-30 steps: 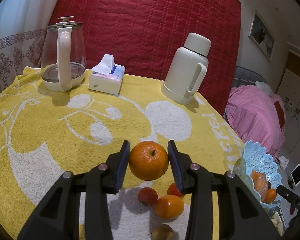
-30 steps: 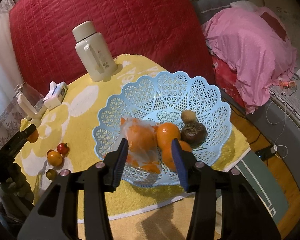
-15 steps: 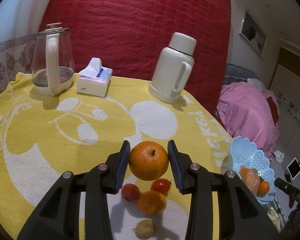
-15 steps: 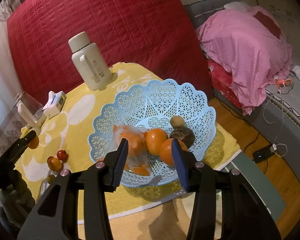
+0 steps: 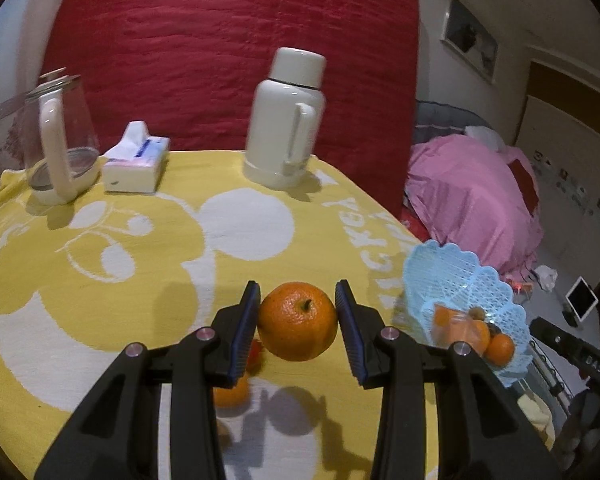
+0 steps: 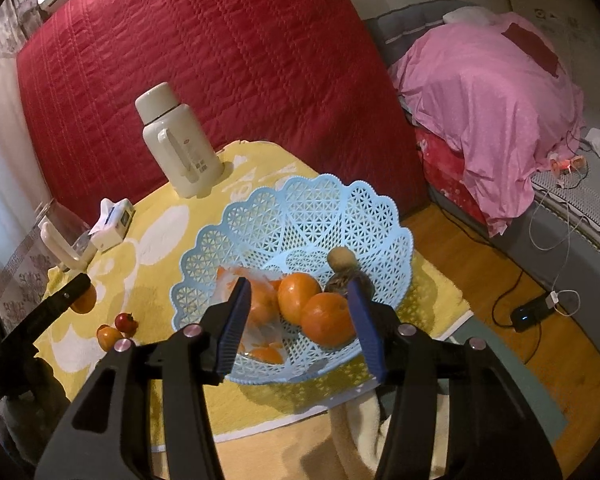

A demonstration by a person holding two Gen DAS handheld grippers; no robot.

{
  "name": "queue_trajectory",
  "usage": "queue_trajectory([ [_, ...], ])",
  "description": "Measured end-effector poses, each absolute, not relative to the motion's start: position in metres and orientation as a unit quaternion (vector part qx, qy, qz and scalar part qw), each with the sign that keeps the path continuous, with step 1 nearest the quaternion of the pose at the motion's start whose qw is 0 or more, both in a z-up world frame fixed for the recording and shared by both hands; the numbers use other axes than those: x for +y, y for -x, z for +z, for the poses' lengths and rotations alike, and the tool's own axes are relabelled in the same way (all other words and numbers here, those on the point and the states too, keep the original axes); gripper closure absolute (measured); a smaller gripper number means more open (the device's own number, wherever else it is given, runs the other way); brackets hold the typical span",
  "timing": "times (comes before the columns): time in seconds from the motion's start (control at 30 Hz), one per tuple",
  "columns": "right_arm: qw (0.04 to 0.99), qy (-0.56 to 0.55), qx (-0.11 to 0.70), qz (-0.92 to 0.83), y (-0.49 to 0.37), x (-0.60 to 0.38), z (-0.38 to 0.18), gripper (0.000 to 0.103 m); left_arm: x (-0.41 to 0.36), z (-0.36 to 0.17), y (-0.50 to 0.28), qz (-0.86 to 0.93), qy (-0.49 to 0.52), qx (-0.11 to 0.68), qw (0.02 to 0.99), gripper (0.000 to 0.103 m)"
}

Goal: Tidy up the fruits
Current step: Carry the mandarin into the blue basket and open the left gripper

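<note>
Blue-padded left tool (image 5: 297, 312) grips the orange (image 5: 298, 322); right tool (image 6: 300, 316), just widened, gapes empty over the basket (image 6: 300, 208) rim

Dim warm indoor light, soft shadows, fisheye-bent edges (left view motion-blurred).

A red quilted hanging (image 5: 228, 52) backs a pink-covered bed (image 6: 496, 80).

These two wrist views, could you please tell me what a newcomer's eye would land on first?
The large round orange clamped in the left claw above the yellow patterned tablecloth comes first. Next is the pale blue lattice plastic basket at the table's edge, holding oranges, under the right claw, whose jaws have just been opening with nothing between them.
</note>
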State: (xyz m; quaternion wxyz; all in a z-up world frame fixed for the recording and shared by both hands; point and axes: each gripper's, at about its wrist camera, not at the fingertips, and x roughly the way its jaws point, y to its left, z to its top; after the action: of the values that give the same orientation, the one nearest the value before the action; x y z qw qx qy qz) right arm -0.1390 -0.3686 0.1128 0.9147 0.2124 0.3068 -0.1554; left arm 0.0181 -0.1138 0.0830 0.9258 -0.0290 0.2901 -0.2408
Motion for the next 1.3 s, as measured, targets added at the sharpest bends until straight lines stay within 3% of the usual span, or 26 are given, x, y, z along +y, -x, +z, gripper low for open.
queue_trajectory([
  [1.03,0.918,-0.251,0.254,-0.174,0.167,-0.418,0.132,0.051,-0.264,0.079,0.042,-0.391,-0.066,0.298,0.868,0.063],
  [1.07,0.918,-0.251,0.254,-0.174,0.167,-0.418,0.132,0.051,-0.266,0.079,0.044,-0.393,-0.067,0.295,0.868,0.062],
  [1.17,0.918,-0.251,0.255,-0.173,0.167,-0.418,0.132,0.051,-0.268,0.081,0.047,-0.397,-0.070,0.285,0.870,0.040],
  [1.3,0.918,-0.250,0.254,-0.172,0.168,-0.417,0.133,0.051,-0.259,0.083,0.043,-0.390,-0.062,0.280,0.875,0.040],
])
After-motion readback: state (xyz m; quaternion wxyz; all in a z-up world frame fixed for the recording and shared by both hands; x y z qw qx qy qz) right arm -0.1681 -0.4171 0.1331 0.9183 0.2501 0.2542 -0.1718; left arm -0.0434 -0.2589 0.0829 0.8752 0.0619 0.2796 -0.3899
